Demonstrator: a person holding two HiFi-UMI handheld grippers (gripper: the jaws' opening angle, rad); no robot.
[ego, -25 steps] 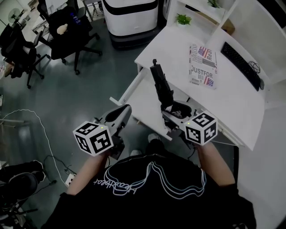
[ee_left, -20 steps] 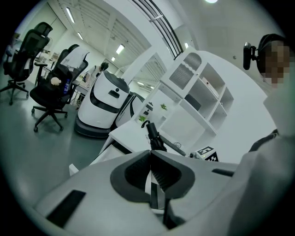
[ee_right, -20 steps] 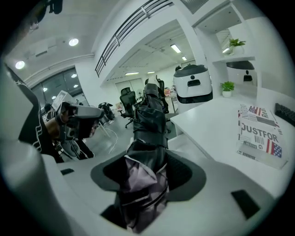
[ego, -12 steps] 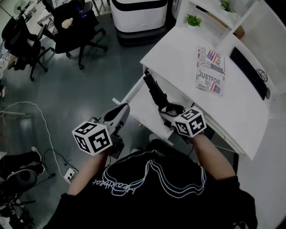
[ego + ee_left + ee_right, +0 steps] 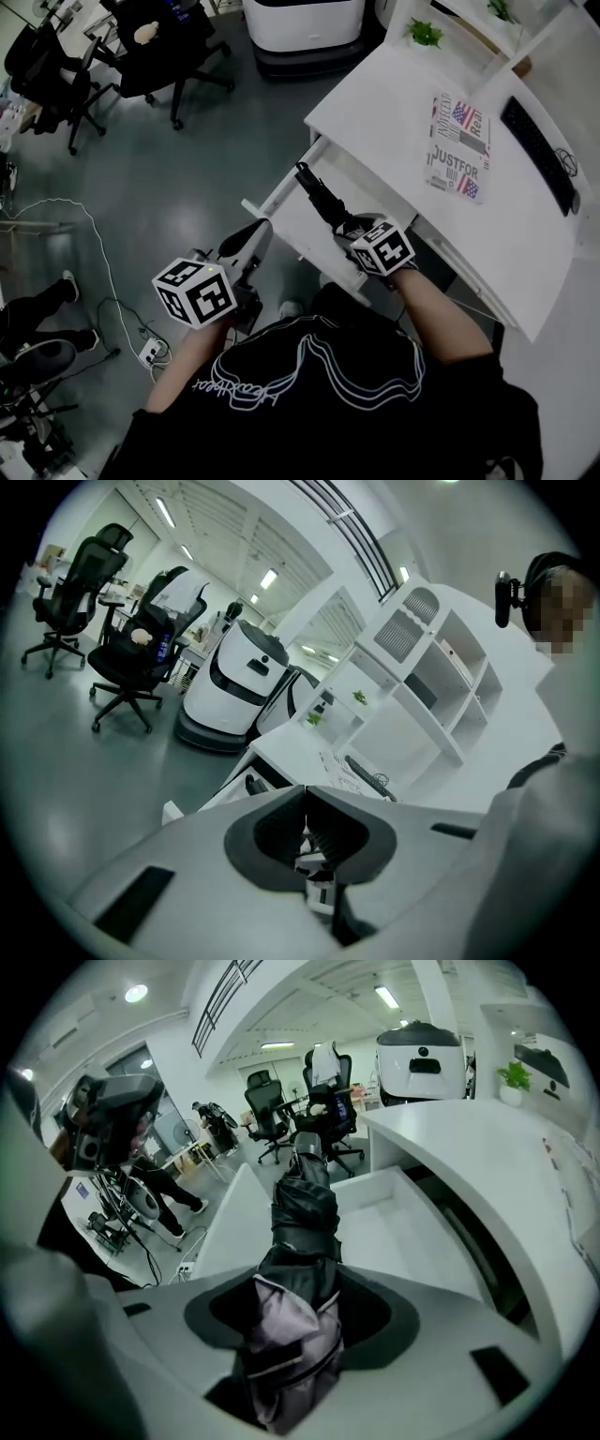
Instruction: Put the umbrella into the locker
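Note:
A folded black umbrella (image 5: pixel 317 195) sticks out forward from my right gripper (image 5: pixel 345 228), which is shut on its lower part. It hangs slanted over the open white drawer (image 5: pixel 292 228) under the desk. In the right gripper view the umbrella (image 5: pixel 300 1213) runs up from between the jaws of my right gripper (image 5: pixel 300 1312), with the drawer's white inside (image 5: pixel 384 1218) behind it. My left gripper (image 5: pixel 251 239) is to the left of the drawer, above the floor, holding nothing. In the left gripper view my left gripper (image 5: pixel 306 794) has its jaws shut together.
The white desk (image 5: pixel 403 122) carries a magazine (image 5: pixel 457 145), a keyboard (image 5: pixel 539 155) and a small plant (image 5: pixel 425 33). Black office chairs (image 5: pixel 155 47) and a white machine (image 5: pixel 300 19) stand beyond. A cable and power strip (image 5: pixel 150 352) lie on the floor at left.
My right gripper has sunk with the umbrella and tipped it from nearly upright over the desk edge to slanting over the drawer. The left gripper dropped slightly.

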